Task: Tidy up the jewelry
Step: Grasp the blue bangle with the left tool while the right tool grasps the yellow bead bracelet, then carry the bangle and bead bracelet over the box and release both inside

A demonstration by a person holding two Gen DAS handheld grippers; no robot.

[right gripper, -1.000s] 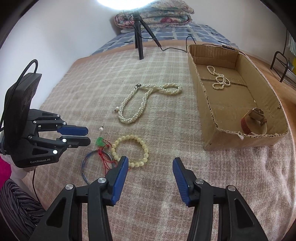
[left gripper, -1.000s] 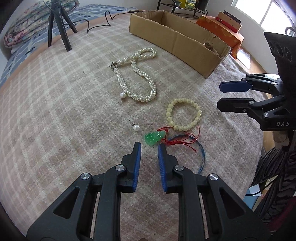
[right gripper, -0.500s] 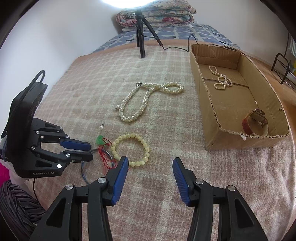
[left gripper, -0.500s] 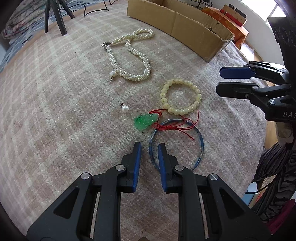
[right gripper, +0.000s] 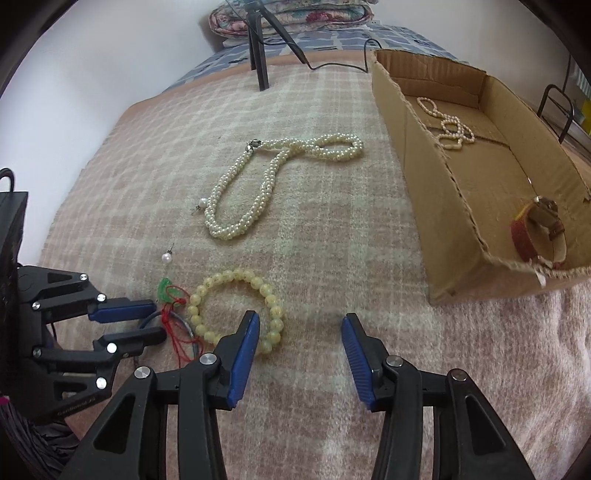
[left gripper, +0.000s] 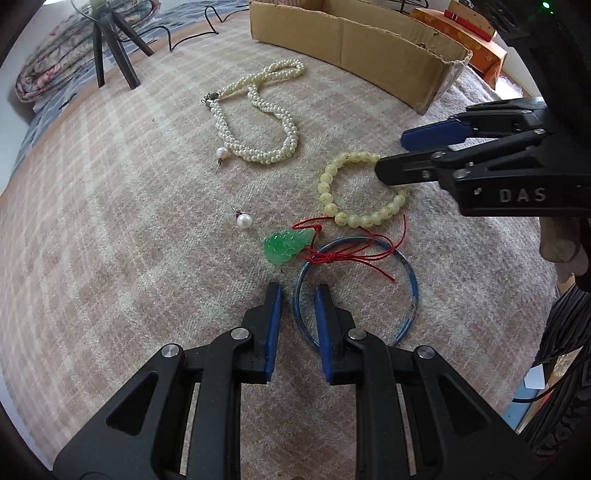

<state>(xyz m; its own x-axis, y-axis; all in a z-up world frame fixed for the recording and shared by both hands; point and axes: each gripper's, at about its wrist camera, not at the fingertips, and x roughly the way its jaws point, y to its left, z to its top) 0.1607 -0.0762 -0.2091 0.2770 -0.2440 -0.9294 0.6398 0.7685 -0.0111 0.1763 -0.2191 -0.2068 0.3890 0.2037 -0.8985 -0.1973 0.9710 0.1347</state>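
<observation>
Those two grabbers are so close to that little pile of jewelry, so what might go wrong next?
The red cord of the green pendant lies across the blue bangle, so lifting the bangle with the left gripper may drag the pendant along. The right gripper has one finger over the yellow bead bracelet; closing could push it aside. The two grippers are close and might bump.

A pink and cream checked blanket (right gripper: 332,229) is spread over the whole working surface; a black tripod (right gripper: 258,48) is stood at its far edge, and a black cable (right gripper: 340,62) is trailed from the tripod's foot along that edge; a blue patterned sheet (right gripper: 332,37) is seen beyond, with a folded floral quilt (right gripper: 295,13) laid against the white wall (right gripper: 92,74); an orange box (left gripper: 476,40) is set off to the side.
</observation>
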